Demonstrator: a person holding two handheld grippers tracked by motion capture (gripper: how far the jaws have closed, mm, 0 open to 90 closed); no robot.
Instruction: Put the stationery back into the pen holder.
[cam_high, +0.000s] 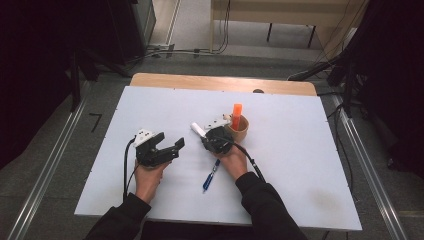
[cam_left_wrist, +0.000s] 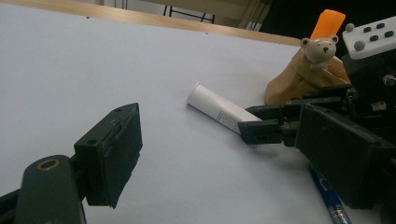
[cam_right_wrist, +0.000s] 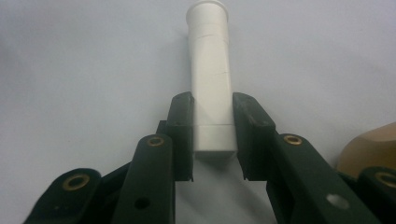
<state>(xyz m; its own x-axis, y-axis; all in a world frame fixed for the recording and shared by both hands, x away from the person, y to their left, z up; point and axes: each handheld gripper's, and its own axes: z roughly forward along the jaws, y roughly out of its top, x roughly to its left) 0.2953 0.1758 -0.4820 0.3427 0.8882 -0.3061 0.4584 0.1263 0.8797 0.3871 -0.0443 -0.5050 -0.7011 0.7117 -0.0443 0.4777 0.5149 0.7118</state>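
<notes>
A smooth white plastic tube (cam_right_wrist: 211, 74) with a flared far end lay on the matte white surface (cam_high: 300, 165); the right claw (cam_right_wrist: 212, 140) clasped its near end, while the left claw (cam_high: 167, 145) gaped empty.

White tube (cam_right_wrist: 212, 79), orange marker (cam_high: 236, 114), tan cup (cam_high: 240, 129), blue pen (cam_high: 210, 176), black hand-held gripper (cam_right_wrist: 212, 140).

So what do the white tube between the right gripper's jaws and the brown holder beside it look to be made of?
White tube: probably matte plastic, going by the smooth, even surface, the flared rim and the faint seams. Brown holder: it could be wood, or a glazed, wood-coloured ceramic; the finish is tan and satin. The bear figure on its rim looks like glossy ceramic or resin.
</notes>
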